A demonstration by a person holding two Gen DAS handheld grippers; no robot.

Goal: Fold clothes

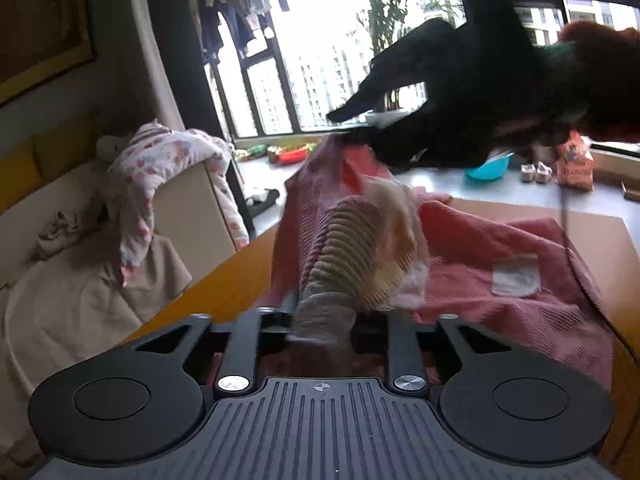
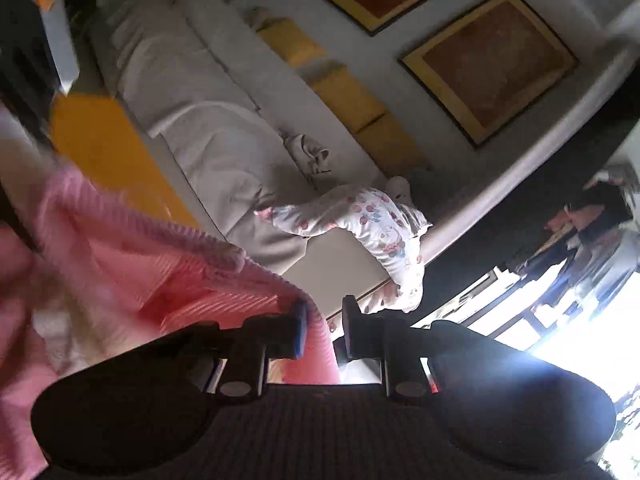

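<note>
My left hand-held gripper [image 1: 322, 320] is pinching a ribbed fold of the pink garment [image 1: 460, 280]; the cloth bunches up right between its fingers and rises ahead of them. From there the garment stretches forward and to the right, part of it lying on the orange tabletop [image 1: 232, 276], with a pale label showing on the spread part to the right. Up ahead my right hand-held gripper [image 1: 360, 120] shows as a dark blurred shape lifting the far edge of the cloth.

In the right wrist view, my right hand-held gripper [image 2: 324, 332] has the garment's ribbed edge between its fingers, against the left pad; a small gap shows beside the right pad. The rest of the garment hangs off to the left. A sofa [image 2: 208, 128] with a flowered cloth [image 2: 380, 224] over its arm lies beyond.
</note>
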